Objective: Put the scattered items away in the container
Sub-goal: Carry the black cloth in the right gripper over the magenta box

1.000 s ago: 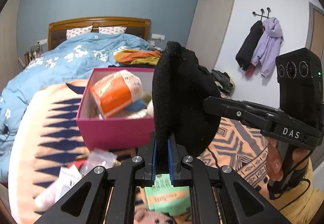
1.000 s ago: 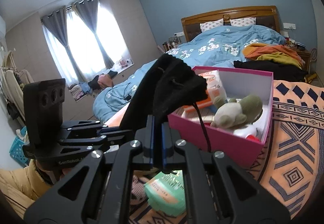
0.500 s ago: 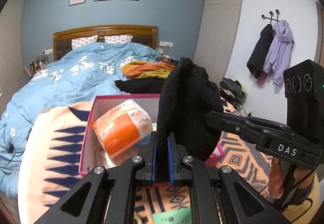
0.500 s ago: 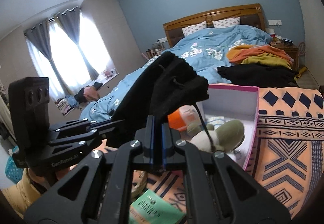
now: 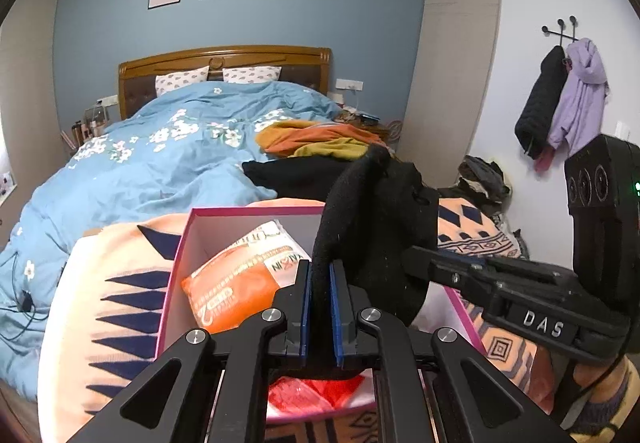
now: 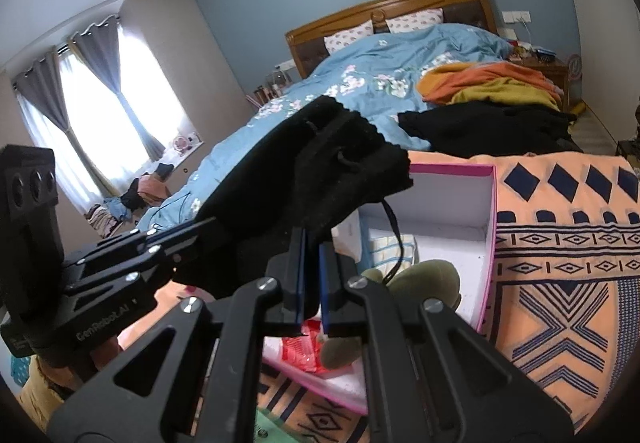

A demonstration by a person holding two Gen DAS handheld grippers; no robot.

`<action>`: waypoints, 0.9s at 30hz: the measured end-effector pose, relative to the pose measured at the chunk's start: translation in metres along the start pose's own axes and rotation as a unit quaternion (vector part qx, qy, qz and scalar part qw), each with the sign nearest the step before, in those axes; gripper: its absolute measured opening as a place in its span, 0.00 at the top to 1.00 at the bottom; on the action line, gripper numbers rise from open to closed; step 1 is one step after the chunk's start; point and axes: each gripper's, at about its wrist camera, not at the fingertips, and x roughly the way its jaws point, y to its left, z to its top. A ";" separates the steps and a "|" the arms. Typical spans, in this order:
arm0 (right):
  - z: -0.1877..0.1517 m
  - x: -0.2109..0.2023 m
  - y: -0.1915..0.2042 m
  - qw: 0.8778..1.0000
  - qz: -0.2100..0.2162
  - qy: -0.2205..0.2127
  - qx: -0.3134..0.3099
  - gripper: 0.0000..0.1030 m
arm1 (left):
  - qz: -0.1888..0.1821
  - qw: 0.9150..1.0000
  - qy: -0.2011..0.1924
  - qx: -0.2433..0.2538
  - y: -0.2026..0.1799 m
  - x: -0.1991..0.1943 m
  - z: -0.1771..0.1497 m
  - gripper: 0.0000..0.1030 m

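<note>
Both hand-held grippers [image 5: 319, 275] [image 6: 311, 247] pinch a black pouch [image 5: 372, 219] above the pink box [image 6: 490, 243] holding an orange packet [image 5: 232, 283]

Pouch: black drawstring pouch [image 5: 372, 227], held above the box, cord dangling.
Box: open pink box [image 6: 490, 243], white inside, on patterned blanket.
Contents: orange packet [image 5: 236, 283] left, green plush [image 6: 424, 279] right.

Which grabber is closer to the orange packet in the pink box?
Left. The left gripper hangs right beside the orange packet. The right gripper reaches in from the far side of the black pouch.
</note>
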 end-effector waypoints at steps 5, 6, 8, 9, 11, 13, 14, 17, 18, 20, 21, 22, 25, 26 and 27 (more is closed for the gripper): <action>0.003 0.015 -0.011 1.000 -0.011 0.010 0.012 0.93 | 0.011 1.000 0.009 0.008 -0.002 0.017 0.003 0.93; 0.004 0.018 -0.014 1.000 -0.013 0.012 0.015 0.93 | 0.013 1.000 0.011 0.010 -0.003 0.020 0.003 0.93; 0.005 0.023 -0.018 1.000 -0.018 0.016 0.018 0.93 | 0.020 1.000 0.014 0.016 -0.004 0.027 0.002 0.93; 0.005 0.025 -0.020 0.999 -0.021 0.017 0.019 0.93 | 0.021 1.000 0.017 0.014 -0.004 0.031 0.002 0.93; 0.005 0.030 -0.023 0.999 -0.026 0.022 0.024 0.93 | 0.022 0.999 0.024 0.007 -0.003 0.038 0.002 0.93; 0.005 0.035 -0.027 0.999 -0.031 0.028 0.030 0.93 | 0.025 0.999 0.030 0.002 -0.002 0.045 0.002 0.93; 0.005 0.038 -0.029 0.998 -0.032 0.031 0.035 0.93 | 0.026 0.999 0.032 0.001 -0.002 0.047 0.002 0.93; 0.003 0.045 -0.036 0.998 -0.039 0.041 0.038 0.93 | 0.031 0.999 0.040 -0.001 0.000 0.056 0.001 0.93; 0.002 0.047 -0.037 0.997 -0.043 0.043 0.037 0.93 | 0.033 0.999 0.042 -0.002 0.001 0.058 0.000 0.93; 0.001 0.050 -0.039 0.997 -0.051 0.047 0.035 0.93 | 0.034 0.998 0.046 -0.005 0.003 0.062 -0.001 0.93; 0.000 0.051 -0.040 0.997 -0.054 0.047 0.035 0.93 | 0.035 0.998 0.048 -0.005 0.004 0.063 -0.002 0.93; 0.000 0.052 -0.041 0.997 -0.057 0.049 0.037 0.93 | 0.036 0.998 0.050 -0.004 0.005 0.065 -0.002 0.93; -0.001 0.056 -0.045 0.996 -0.064 0.055 0.040 0.93 | 0.039 0.998 0.056 -0.005 0.007 0.072 -0.004 0.93; -0.001 0.058 -0.047 0.995 -0.066 0.057 0.041 0.93 | 0.038 0.998 0.058 -0.006 0.007 0.073 -0.004 0.93; -0.001 0.059 -0.048 0.995 -0.070 0.058 0.041 0.93 | 0.038 0.997 0.060 -0.006 0.007 0.075 -0.004 0.93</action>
